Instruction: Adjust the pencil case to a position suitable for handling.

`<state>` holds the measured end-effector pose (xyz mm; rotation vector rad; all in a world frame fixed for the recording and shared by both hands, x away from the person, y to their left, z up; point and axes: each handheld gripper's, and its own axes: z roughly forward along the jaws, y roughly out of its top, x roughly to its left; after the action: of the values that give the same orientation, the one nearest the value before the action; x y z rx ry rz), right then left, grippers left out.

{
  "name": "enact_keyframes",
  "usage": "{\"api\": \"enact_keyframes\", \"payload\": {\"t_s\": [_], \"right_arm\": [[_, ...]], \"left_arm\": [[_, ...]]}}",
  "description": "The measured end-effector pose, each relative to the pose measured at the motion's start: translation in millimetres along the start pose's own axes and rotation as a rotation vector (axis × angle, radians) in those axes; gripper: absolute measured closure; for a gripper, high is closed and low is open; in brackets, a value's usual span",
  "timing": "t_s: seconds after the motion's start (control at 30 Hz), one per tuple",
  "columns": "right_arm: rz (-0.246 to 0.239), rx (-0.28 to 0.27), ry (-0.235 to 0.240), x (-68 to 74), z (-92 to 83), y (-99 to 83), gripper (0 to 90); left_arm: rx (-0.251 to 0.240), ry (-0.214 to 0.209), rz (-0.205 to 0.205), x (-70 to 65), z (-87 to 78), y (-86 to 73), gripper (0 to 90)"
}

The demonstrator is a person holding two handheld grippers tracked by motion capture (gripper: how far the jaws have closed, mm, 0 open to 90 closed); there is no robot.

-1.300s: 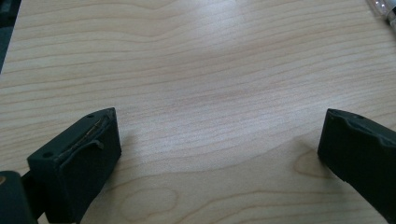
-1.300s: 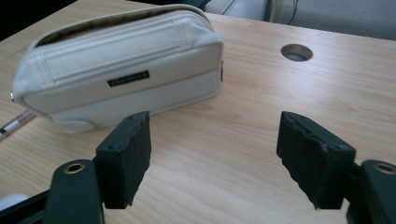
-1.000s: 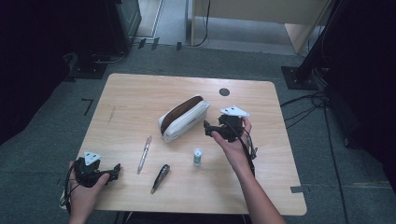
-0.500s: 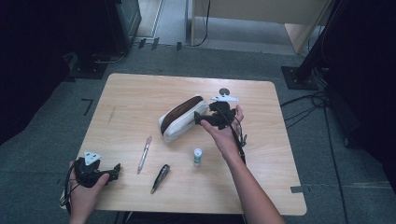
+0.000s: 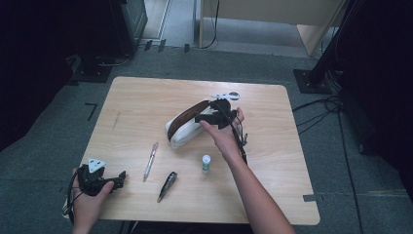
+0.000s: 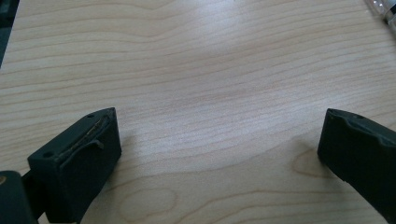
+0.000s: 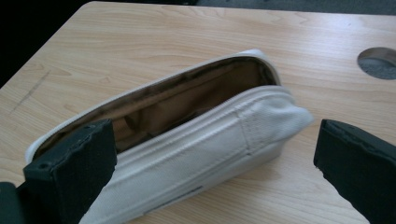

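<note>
An open white pencil pouch [image 5: 187,126] with a brown lining lies at the middle of the wooden table [image 5: 136,105]. My right gripper [image 5: 203,117] hovers over its right end. Its jaws have just been opening and now stand wide apart. In the right gripper view the pouch [image 7: 187,135] lies between and just beyond the jaws of the right gripper [image 7: 210,154], and neither pad presses on it. My left gripper [image 5: 120,177] rests near the table's front left corner. The left gripper [image 6: 219,140] is open over bare wood.
A clear pen [image 5: 150,161], a dark marker [image 5: 167,185] and a small white tube with a green band [image 5: 206,163] lie in front of the pouch. A round cable hole [image 7: 378,60] sits behind it. Dark stands and cables surround the table.
My right hand has moved left and back from the table's right side to the pouch's right end. The left hand has stayed put.
</note>
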<state>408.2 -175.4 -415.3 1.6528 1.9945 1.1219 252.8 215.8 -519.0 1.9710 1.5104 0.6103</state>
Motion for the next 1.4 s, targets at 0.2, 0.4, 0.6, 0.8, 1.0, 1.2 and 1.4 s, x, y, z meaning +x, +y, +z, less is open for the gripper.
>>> {"api": "enact_keyframes", "payload": {"t_s": [0.2,0.4,0.6,0.8,1.0,1.2,1.4], "right_arm": [[-0.011,0.059,-0.035,9.3,13.4,0.9,0.0],[-0.024,0.108,-0.026,9.4,18.7,-1.7,5.0],[-0.047,0.096,-0.017,11.4,16.5,-0.1,28.5],[-0.078,0.085,0.011,10.7,15.3,2.0,47.2],[-0.112,0.063,0.05,7.2,14.1,3.4,61.6],[-0.108,0.095,0.05,11.4,10.9,-0.5,39.2],[-0.102,0.167,0.027,22.7,5.6,-10.4,29.4]], "left_arm": [[-0.001,-0.003,0.004,-0.2,0.1,0.0,0.0],[-0.001,-0.004,0.005,-0.3,0.1,0.0,0.0],[-0.001,-0.005,0.004,-0.5,0.1,0.0,0.0],[-0.002,-0.006,0.004,-0.6,0.1,0.0,0.0],[-0.001,-0.007,0.007,-0.7,0.1,0.0,0.0],[-0.002,-0.008,0.008,-0.7,0.1,0.0,0.0],[-0.002,-0.009,0.009,-0.8,0.1,0.0,0.0]]}}
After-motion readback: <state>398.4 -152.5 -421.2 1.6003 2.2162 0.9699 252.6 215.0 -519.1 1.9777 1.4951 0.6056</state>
